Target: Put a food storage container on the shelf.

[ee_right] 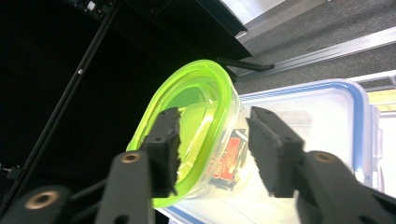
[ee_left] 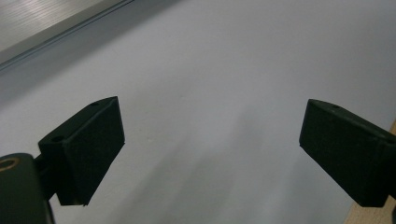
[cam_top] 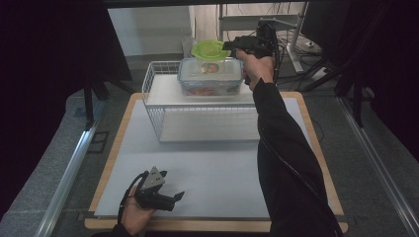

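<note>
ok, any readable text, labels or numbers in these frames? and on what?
None legible.
Red packet inside the green-lidded container: pale print on it, too blurred to read.
Contents of the blue-rimmed box on the wire rack: orange and red patches, no letters discernible.
Right gripper and left gripper: no markings.

The person wore a long black sleeve [cam_top: 286, 148] on the right arm. Each hand had a black two-jaw gripper, the left gripper [cam_top: 179, 196] with a grey three-cornered plate [cam_top: 154, 177] on top and a thin black cable [cam_top: 124, 195]. The right gripper [ee_right: 212, 149] had flat black pads [ee_right: 273, 151] with rough faces and round brass-coloured screws [ee_right: 130, 158].
</note>
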`<move>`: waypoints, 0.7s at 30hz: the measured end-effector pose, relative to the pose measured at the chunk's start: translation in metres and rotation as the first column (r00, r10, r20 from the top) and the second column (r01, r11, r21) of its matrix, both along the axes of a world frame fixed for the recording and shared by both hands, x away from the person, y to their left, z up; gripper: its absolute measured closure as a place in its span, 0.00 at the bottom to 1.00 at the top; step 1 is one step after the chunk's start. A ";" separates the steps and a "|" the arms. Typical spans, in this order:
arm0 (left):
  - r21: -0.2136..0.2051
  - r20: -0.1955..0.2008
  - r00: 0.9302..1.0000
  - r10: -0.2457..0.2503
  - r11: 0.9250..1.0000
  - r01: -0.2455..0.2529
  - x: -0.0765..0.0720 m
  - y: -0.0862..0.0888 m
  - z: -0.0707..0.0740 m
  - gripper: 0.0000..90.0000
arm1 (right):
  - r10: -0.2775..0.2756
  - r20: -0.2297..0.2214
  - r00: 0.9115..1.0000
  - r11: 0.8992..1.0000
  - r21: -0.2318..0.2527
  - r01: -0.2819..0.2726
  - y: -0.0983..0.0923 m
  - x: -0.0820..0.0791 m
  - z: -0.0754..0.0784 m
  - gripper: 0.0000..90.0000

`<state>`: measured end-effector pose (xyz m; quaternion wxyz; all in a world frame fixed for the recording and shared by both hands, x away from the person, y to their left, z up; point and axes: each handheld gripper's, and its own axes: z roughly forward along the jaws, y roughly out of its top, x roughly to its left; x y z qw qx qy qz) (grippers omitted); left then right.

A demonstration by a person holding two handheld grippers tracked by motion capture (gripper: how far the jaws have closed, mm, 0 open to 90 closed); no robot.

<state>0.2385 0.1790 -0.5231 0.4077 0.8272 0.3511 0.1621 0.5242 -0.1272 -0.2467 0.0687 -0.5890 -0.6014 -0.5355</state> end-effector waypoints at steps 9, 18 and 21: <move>0.004 -0.003 1.000 -0.001 1.000 0.001 0.000 -0.001 -0.001 0.07 | 0.072 0.054 0.996 0.997 -0.038 -0.070 -0.003 -0.002 0.000 0.38; 0.006 -0.003 1.000 0.000 1.000 0.000 0.000 -0.001 -0.001 0.07 | 0.140 0.130 0.982 0.986 -0.114 -0.125 -0.007 -0.011 0.001 0.20; 0.007 -0.003 1.000 -0.001 1.000 0.001 0.000 -0.002 -0.001 0.07 | 0.170 0.158 0.973 0.978 -0.148 -0.146 -0.009 -0.016 0.002 0.16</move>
